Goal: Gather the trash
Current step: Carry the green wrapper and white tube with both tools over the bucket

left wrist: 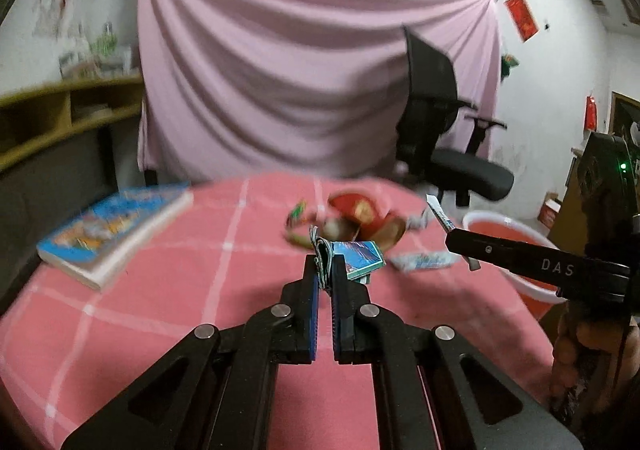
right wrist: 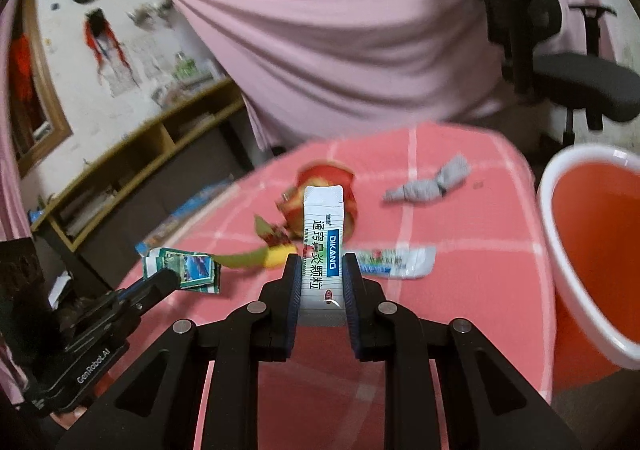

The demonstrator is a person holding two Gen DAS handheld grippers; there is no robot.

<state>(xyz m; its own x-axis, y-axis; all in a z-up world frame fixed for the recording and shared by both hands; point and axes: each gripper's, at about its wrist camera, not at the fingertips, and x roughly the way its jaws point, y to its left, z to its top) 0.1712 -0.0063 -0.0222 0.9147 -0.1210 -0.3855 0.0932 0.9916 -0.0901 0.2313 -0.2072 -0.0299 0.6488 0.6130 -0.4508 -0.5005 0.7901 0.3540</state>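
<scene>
My left gripper is shut on a crumpled blue-green wrapper, held above the pink checked tablecloth. The same wrapper shows in the right wrist view at the left gripper's tip. My right gripper is shut on a white DIKANG sachet, held upright; it also shows in the left wrist view. On the cloth lie red apple peel, a yellow-green peel, a flat white-blue sachet and a grey crumpled wrapper.
A red bin with a white rim stands off the table's right edge. A blue book lies at the table's left. A black office chair and a pink curtain stand behind, with wooden shelves at the left.
</scene>
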